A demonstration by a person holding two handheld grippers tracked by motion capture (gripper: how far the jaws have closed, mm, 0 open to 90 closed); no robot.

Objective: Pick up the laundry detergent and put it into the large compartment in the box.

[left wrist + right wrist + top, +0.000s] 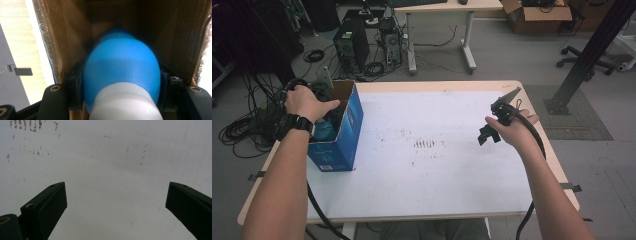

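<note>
An open cardboard box (343, 134) with blue printed sides stands at the left edge of the white table (437, 175). My left gripper (121, 80) reaches down into the box, shut on a rounded blue object with a white end (122, 62); its brown inner walls (62, 37) surround it. From above, the hand (304, 102) covers most of that gripper, and a bit of the blue object (324, 131) shows below it. My right gripper (486, 135) hovers over the table's right side, jaws wide apart with nothing between them (116, 186).
Brown stains (427, 144) mark the middle of the table top. Beyond the far edge, the floor holds a computer tower (351, 47), tangled cables (252, 125), a second desk (437, 6) and a slanted black post (592, 50).
</note>
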